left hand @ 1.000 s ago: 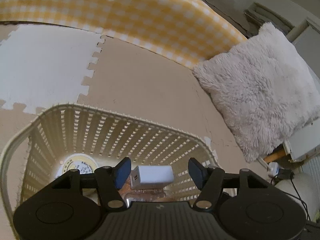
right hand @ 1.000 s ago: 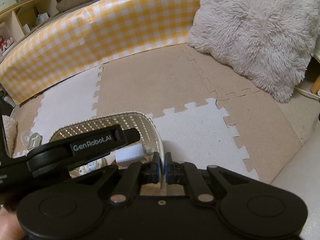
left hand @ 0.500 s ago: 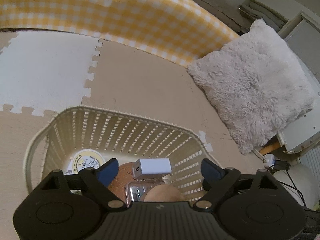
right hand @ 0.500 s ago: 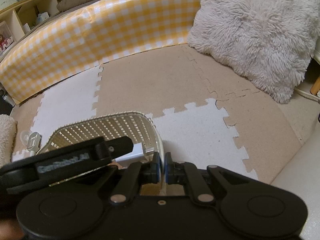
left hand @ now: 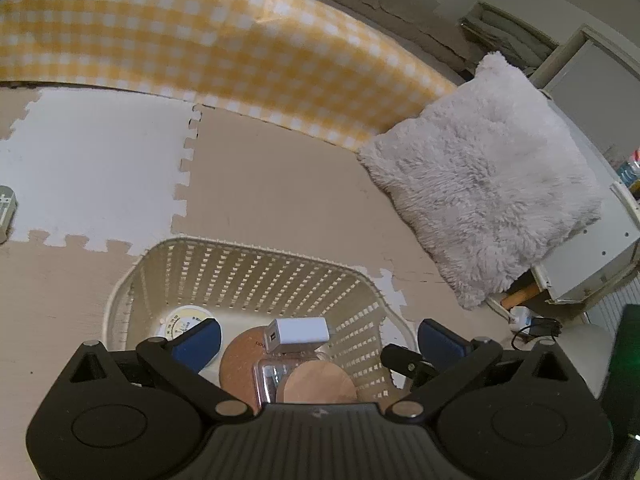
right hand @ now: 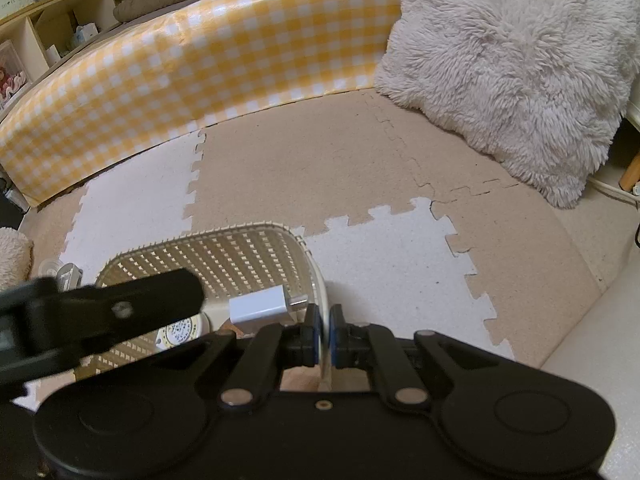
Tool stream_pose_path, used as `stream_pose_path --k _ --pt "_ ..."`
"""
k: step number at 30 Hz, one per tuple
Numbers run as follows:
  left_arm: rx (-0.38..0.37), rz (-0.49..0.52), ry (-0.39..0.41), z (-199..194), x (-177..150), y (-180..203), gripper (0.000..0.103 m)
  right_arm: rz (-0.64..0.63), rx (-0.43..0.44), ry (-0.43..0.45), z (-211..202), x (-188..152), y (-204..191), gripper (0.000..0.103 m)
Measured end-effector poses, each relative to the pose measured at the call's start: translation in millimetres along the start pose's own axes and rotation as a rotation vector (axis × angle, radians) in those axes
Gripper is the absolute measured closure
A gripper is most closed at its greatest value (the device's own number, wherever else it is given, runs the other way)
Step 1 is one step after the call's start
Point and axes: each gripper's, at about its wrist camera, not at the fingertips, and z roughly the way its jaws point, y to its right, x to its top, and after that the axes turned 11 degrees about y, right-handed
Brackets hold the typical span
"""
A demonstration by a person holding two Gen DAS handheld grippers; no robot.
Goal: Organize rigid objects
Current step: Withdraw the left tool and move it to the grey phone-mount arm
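Note:
A cream slatted basket (left hand: 248, 256) stands on the foam floor mat; it also shows in the right wrist view (right hand: 224, 240). In it lie a white USB charger (left hand: 298, 333), a clear case (left hand: 276, 372), a cork coaster (left hand: 240, 356), a wooden disc (left hand: 316, 384) and a round dial (left hand: 182, 320). My left gripper (left hand: 318, 342) is open and empty above the basket. My right gripper (right hand: 326, 334) is shut on the basket's right rim (right hand: 320, 292). The charger (right hand: 260, 304) lies just left of it.
A fluffy white pillow (left hand: 480, 176) lies at the right, against a yellow checked bolster (left hand: 200, 48) along the back. A small grey object (left hand: 6, 210) lies on the white mat tile at the far left. White furniture (left hand: 592, 248) and cables stand at the right.
My left gripper has opened wider, let go of the white charger and pulled up and back from the basket. The charger now rests on the things inside. My right gripper has held still.

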Motion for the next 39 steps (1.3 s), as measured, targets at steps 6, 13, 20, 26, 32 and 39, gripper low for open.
stream_pose_path --k 6,13,20,26,32,39 --pt "-0.009 0.021 0.014 -20.9 3.3 -0.8 0.0 -0.004 -0.002 0.0 -0.4 -0.1 -0.5 0.098" --pt "-0.005 0.054 0.035 -43.2 6.8 -6.5 0.0 -0.012 -0.005 0.001 -1.1 -0.5 -1.3 0.097" --pt "0.04 0.104 0.047 -54.3 9.2 -23.0 0.0 -0.017 -0.007 0.003 -1.3 -0.6 -2.0 0.097" --pt "0.097 0.122 0.065 -56.5 15.9 -49.4 0.0 -0.024 -0.011 0.005 -1.0 -0.7 -3.0 0.097" --pt "0.166 0.143 0.098 -61.1 26.4 -81.9 0.0 -0.022 -0.01 0.006 -1.0 -1.0 -3.6 0.097" --pt "0.253 0.168 0.142 -62.7 39.2 -128.9 0.0 -0.045 -0.023 0.008 -0.8 -1.4 -6.3 0.097"
